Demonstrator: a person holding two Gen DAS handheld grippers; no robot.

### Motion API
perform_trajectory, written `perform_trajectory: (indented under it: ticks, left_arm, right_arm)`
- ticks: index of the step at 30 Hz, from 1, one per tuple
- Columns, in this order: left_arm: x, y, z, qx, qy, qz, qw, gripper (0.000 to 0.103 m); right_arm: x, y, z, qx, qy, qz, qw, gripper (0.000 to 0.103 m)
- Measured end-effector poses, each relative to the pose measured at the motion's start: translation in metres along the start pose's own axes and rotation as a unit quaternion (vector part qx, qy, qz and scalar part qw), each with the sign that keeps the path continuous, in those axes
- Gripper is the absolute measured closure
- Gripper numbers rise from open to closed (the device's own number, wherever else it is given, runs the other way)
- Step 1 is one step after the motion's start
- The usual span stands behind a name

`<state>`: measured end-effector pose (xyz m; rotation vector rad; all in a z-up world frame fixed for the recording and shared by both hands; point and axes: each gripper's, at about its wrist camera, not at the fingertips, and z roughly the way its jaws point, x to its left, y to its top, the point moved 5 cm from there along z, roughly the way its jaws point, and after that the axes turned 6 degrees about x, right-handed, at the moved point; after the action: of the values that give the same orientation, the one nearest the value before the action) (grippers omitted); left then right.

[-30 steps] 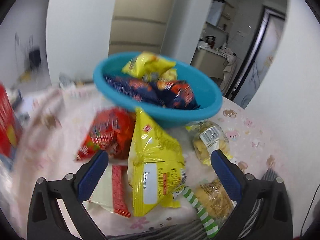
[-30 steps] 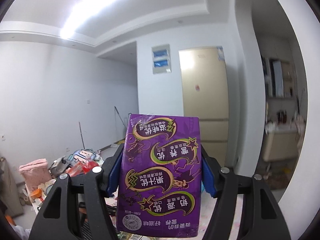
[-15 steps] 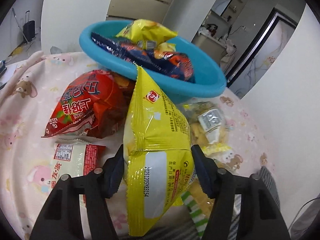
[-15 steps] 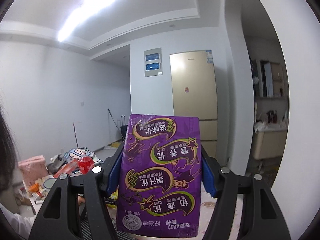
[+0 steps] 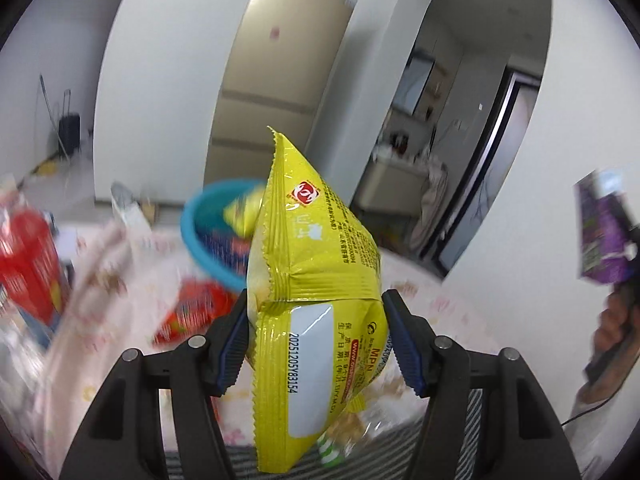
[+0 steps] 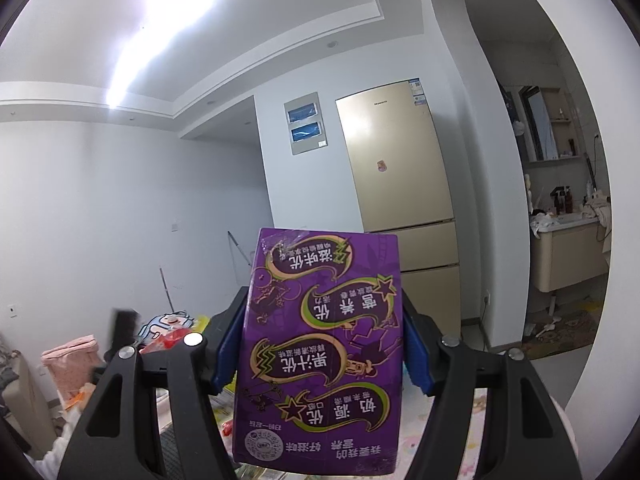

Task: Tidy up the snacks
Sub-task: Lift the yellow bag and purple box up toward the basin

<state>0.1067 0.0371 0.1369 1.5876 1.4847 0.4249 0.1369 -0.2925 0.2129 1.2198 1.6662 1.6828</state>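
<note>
My left gripper (image 5: pixel 318 340) is shut on a yellow snack bag (image 5: pixel 312 300) and holds it in the air above the table. Behind it, blurred, sits the blue bowl (image 5: pixel 200 236) with several snack packs inside. A red snack bag (image 5: pixel 192 308) lies on the pink tablecloth (image 5: pixel 116 280) below. My right gripper (image 6: pixel 322 344) is shut on a purple carton (image 6: pixel 320 344), held up level and well above the table. That purple carton (image 5: pixel 600 236) also shows at the right edge of the left wrist view, with a hand (image 5: pixel 612 328) beneath it.
A red box (image 5: pixel 28 256) stands at the table's left. Clear packs of biscuits (image 5: pixel 372 396) lie under the yellow bag near the striped front edge. A gold fridge (image 6: pixel 400 184) and a doorway stand behind; clutter and a pink bag (image 6: pixel 72 364) sit at far left.
The left gripper closed on the yellow bag and lifted it off the table; the bowl and red bag dropped lower and farther in view. The right gripper sank a little, still holding the purple carton.
</note>
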Motion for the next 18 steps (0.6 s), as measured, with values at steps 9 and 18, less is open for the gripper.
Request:
perform_trajectory:
  ticks: [9, 18]
  left_arm:
    - [-0.037, 0.081, -0.027, -0.094, -0.013, 0.031, 0.9950, 0.038]
    - [-0.030, 0.135, 0.021, -0.116, 0.016, 0.047, 0.9920, 0.038]
  right_arm:
    - [-0.003, 0.024, 0.052, -0.015, -0.010, -0.010, 1.000, 0.037]
    - [-0.011, 0.042, 0.120, -0.018, -0.035, -0.050, 0.998, 0.037]
